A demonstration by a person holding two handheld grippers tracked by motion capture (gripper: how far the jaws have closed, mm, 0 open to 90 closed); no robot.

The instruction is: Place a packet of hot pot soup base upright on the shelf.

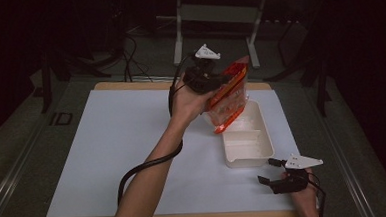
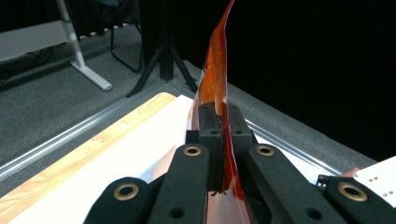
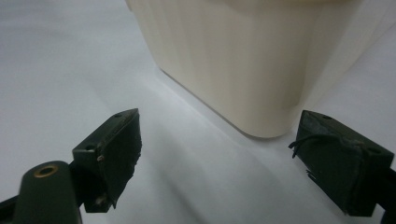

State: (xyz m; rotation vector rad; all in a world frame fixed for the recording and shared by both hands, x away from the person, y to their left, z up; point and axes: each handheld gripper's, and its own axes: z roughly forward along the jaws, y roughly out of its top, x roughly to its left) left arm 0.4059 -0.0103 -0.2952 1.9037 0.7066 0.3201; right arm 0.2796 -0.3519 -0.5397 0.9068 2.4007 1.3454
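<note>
Looking down from the high view, you held the orange packet [image 1: 228, 94] tilted above the far end of the cream tub [image 1: 246, 136] with your left gripper [image 1: 214, 80]; it looked light, floppy, crinkly film. Your right gripper [image 1: 270, 174] rested on the white counter [image 1: 122, 142].

Left gripper view: jaws pinched the packet's thin flat edge [image 2: 215, 74], a sensible hold.

Right gripper view: jaws stood wide, empty, before the tub's smooth, rigid rounded corner [image 3: 252, 70].

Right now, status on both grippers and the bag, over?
Left gripper shut on orange snack bag, held above far end of cream bin. Right gripper open, low by bin's near corner. Nothing between bag and bin.
</note>
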